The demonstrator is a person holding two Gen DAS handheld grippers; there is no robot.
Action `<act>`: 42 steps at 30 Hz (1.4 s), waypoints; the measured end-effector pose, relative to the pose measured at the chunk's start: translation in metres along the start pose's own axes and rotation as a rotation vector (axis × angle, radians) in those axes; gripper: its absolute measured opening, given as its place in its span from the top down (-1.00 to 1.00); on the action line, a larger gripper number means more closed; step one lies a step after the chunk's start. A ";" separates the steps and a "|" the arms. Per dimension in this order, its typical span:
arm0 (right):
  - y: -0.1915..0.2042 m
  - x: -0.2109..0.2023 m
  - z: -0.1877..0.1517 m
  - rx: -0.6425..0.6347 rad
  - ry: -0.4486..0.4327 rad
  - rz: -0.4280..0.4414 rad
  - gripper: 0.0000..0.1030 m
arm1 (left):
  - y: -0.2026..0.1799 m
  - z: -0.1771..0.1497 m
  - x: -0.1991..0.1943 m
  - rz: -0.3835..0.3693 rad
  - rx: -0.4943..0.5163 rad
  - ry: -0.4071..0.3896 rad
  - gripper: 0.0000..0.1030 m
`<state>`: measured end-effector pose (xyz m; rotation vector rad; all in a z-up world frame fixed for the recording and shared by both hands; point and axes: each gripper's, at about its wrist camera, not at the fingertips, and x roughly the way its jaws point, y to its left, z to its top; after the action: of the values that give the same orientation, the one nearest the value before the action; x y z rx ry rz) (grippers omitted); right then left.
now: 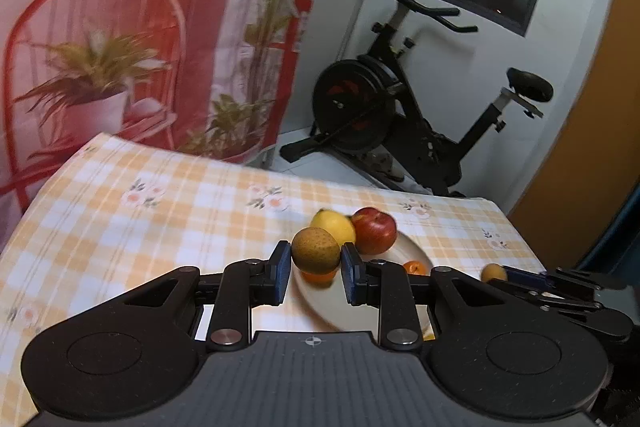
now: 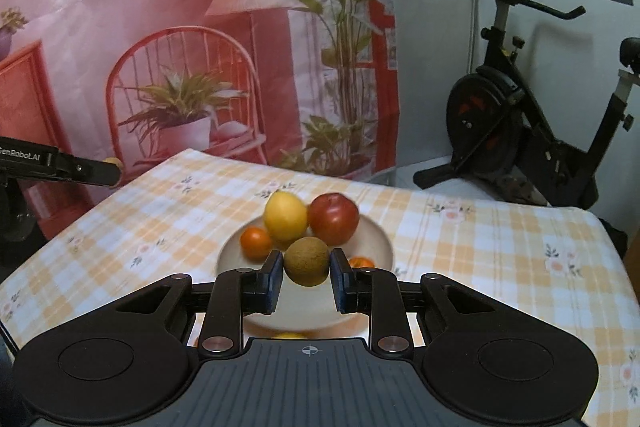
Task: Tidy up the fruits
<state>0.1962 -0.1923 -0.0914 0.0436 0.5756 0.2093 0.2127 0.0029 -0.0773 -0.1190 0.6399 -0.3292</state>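
In the left wrist view my left gripper (image 1: pixel 315 261) is shut on a round brown-green fruit (image 1: pixel 315 251), lifted above the near side of a cream plate (image 1: pixel 320 305). A lemon (image 1: pixel 334 226), a red apple (image 1: pixel 375 230) and two small oranges (image 1: pixel 416 268) lie on the plate. In the right wrist view my right gripper (image 2: pixel 306 273) is shut on a brown kiwi-like fruit (image 2: pixel 307 261), held over the same plate (image 2: pixel 378 241) in front of the lemon (image 2: pixel 285 215), the apple (image 2: pixel 333 218) and an orange (image 2: pixel 256 243). Each gripper also shows at the edge of the other's view, a fruit at its tips.
The plate sits on a table with an orange-checked cloth (image 2: pixel 480 247). An exercise bike (image 1: pixel 400 115) stands beyond the far right corner. A red printed backdrop (image 2: pixel 180 27) hangs behind the table. Something small and yellow (image 2: pixel 290 335) lies just in front of the plate.
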 end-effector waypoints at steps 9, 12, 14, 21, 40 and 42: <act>-0.021 0.059 0.000 0.009 0.140 -0.012 0.55 | -0.026 -0.014 0.078 -0.007 0.110 0.144 0.45; -0.032 0.075 -0.002 0.039 0.175 -0.011 0.55 | -0.026 -0.019 0.104 -0.013 0.122 0.201 0.45; -0.038 0.084 -0.004 0.054 0.201 -0.008 0.55 | -0.025 -0.020 0.118 -0.012 0.131 0.231 0.45; -0.040 0.114 -0.006 -0.021 0.291 -0.003 0.55 | -0.019 -0.022 0.144 -0.005 0.139 0.290 0.45; -0.038 0.155 0.007 -0.130 0.301 -0.065 0.55 | -0.016 -0.028 0.159 0.007 0.183 0.320 0.45; -0.039 0.157 0.007 -0.131 0.302 -0.070 0.55 | -0.016 -0.028 0.158 0.006 0.181 0.319 0.45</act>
<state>0.3354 -0.1976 -0.1733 -0.1370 0.8614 0.1866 0.3104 -0.0656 -0.1859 0.1110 0.9222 -0.4028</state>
